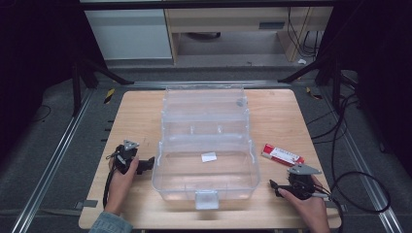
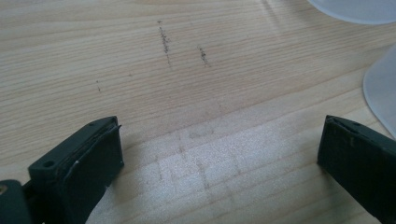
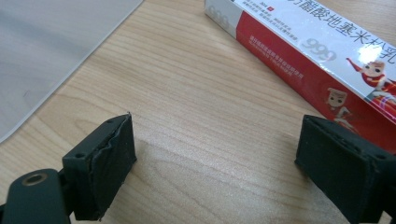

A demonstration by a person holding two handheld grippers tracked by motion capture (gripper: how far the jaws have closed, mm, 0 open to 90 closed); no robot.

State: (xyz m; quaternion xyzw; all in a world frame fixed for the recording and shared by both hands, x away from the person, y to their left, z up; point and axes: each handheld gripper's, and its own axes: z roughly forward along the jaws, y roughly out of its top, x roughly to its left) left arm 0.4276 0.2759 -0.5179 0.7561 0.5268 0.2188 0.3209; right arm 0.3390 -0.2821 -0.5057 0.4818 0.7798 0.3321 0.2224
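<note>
A clear plastic box [image 1: 206,170] with its lid swung open stands at the middle of the wooden counter [image 1: 136,111], a small white slip [image 1: 209,157] lying inside it. The left gripper [image 1: 145,165] rests on the counter just beside the box's left wall, its jaws spread wide over bare wood in the left gripper view. The right gripper [image 1: 274,185] sits near the box's right front corner, jaws likewise wide and empty, with a red and white carton [image 3: 322,56] lying just ahead of it.
</note>
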